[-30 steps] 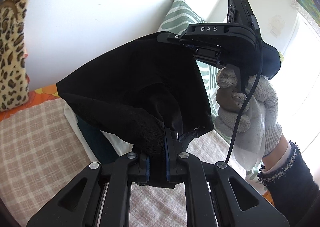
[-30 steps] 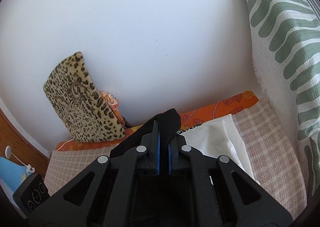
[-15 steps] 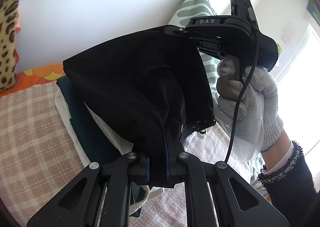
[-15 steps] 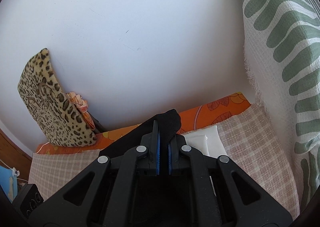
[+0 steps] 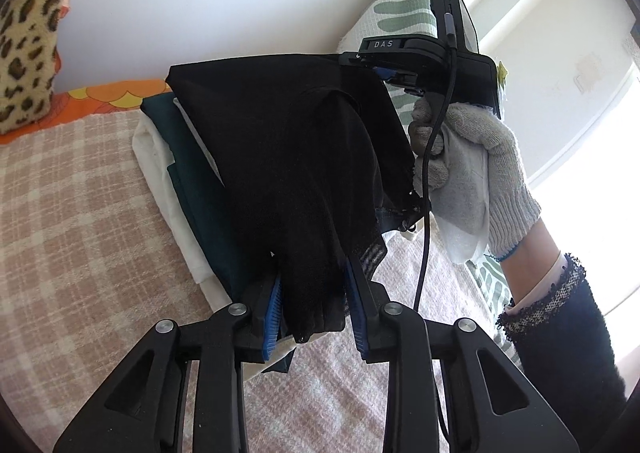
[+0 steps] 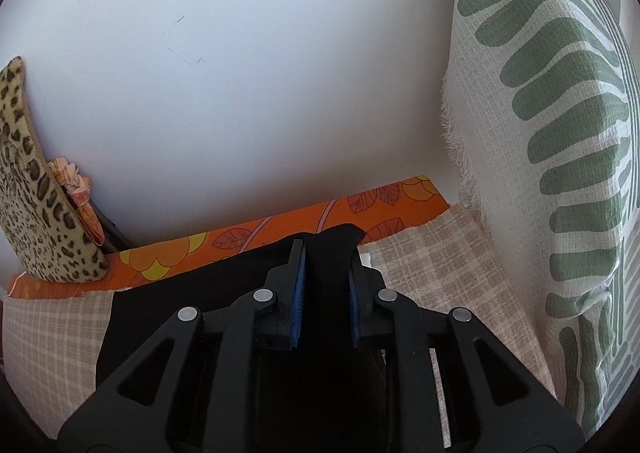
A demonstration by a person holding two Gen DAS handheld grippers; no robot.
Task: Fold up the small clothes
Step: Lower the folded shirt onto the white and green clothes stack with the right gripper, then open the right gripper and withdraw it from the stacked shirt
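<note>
A folded black garment (image 5: 288, 141) lies on a stack made of a dark teal garment (image 5: 192, 181) and a white garment (image 5: 156, 157). My left gripper (image 5: 314, 289) is at its near end, and its jaws are opening. A fold of the black cloth sits loosely between the blue pads (image 5: 274, 309). In the right wrist view, my right gripper (image 6: 326, 293) is also opening, with the black garment's (image 6: 180, 301) corner between its pads. In the left wrist view, the right gripper (image 5: 380, 71) is at the garment's far right corner, held by a gloved hand (image 5: 472, 157).
The stack rests on a pink checked blanket (image 5: 80, 213) over an orange flowered sheet (image 6: 280, 229). A white wall is close behind. A leopard-print cushion (image 6: 36, 221) leans at the left and a green-leaf pillow (image 6: 560, 133) stands at the right.
Both grippers came down with the black garment, which now lies on the stack. Both pairs of jaws, shut on the cloth before, have parted.
</note>
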